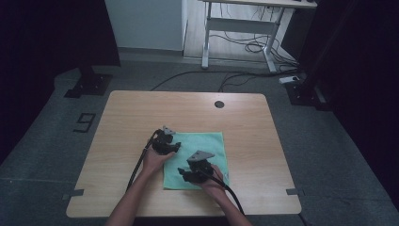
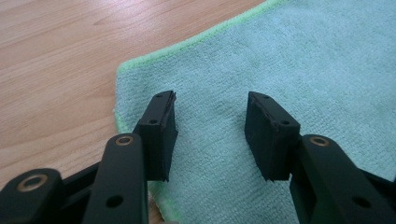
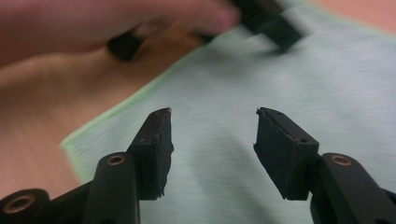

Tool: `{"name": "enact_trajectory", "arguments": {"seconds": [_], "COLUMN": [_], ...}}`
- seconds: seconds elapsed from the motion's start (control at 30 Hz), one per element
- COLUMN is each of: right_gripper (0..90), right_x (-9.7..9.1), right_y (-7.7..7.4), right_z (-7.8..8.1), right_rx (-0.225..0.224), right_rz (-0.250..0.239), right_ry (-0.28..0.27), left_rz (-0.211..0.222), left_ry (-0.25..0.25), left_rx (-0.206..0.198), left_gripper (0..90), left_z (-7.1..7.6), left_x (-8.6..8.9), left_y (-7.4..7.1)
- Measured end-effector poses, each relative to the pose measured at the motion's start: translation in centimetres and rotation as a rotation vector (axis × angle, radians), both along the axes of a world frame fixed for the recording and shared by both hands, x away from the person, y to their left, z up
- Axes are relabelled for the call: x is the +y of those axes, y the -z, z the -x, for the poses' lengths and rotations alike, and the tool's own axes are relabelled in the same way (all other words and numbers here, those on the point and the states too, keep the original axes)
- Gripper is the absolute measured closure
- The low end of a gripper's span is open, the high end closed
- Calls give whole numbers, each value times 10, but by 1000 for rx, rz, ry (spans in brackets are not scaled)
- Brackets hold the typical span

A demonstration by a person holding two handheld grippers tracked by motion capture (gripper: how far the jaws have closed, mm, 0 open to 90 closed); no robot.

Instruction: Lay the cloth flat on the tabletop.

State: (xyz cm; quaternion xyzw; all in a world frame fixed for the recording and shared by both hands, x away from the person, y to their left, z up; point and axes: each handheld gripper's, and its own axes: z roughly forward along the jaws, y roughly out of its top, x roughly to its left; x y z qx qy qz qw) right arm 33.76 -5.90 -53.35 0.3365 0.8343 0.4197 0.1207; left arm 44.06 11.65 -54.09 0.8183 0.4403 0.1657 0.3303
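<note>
A light green cloth (image 1: 202, 143) lies flat on the wooden table (image 1: 131, 113), a little right of the middle. My left gripper (image 1: 177, 147) rests over the cloth's near-left corner, jaws open, with only cloth (image 2: 303, 60) under them (image 2: 210, 126). My right gripper (image 1: 182, 173) hovers over the cloth's front part and points left, jaws open and empty (image 3: 212, 140). In the right gripper view the cloth (image 3: 289, 102) spreads ahead, with the other hand (image 3: 93, 28) and the left gripper (image 3: 275, 25) blurred at the top.
A round cable hole (image 1: 219, 104) sits near the table's far edge. Behind the table are a white-legged desk (image 1: 240, 28) and floor cables (image 1: 235, 77). Black stand bases (image 1: 89, 84) flank the table's far corners. A "9" (image 1: 84, 122) is marked on the floor at left.
</note>
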Motion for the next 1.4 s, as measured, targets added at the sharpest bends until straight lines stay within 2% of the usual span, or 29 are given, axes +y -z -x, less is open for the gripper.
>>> {"name": "enact_trajectory", "arguments": {"seconds": [0.17, 0.23, 0.33, 0.5, 0.73, 0.87, 0.97, 1.07, 1.17, 1.23, 1.4], "right_gripper": [417, 410, 403, 403, 403, 381, 377, 373, 362, 350, 315], "right_x": [24, 28, 27, 22, 9, 9, 16, 25, 31, 34, 34], "right_y": [13, 16, 19, 18, 17, 16, 14, 14, 16, 17, 19], "right_z": [14, 20, 25, 34, 31, 25, 22, 22, 24, 27, 31], "right_rx": [4, -34, -37, -35, -24, -8, -13, -23, -24, -28, -33], "right_rz": [71, 85, 64, 71, 76, 73, 58, 52, 49, 62, 64], "right_ry": [-92, -89, -64, -54, -47, -39, -38, -54, -80, -93, -94], "left_rz": [-1, 0, -2, -2, -2, -7, 10, 21, 4, -7, 7], "left_ry": [-1, -3, -11, 4, 19, 33, 35, -1, -22, -25, -33], "left_rx": [1, 0, -6, 7, 10, 17, 28, 11, 13, 18, 8], "left_gripper": [532, 532, 527, 511, 511, 510, 482, 488, 503, 513, 526], "left_z": [0, 0, 1, 3, -4, -10, -12, -12, -13, -14, -14], "left_x": [0, 0, -2, -6, -19, -25, -20, -8, 1, 3, 2], "left_y": [0, 0, 0, 0, -1, -1, -3, -7, -6, -3, 0]}}
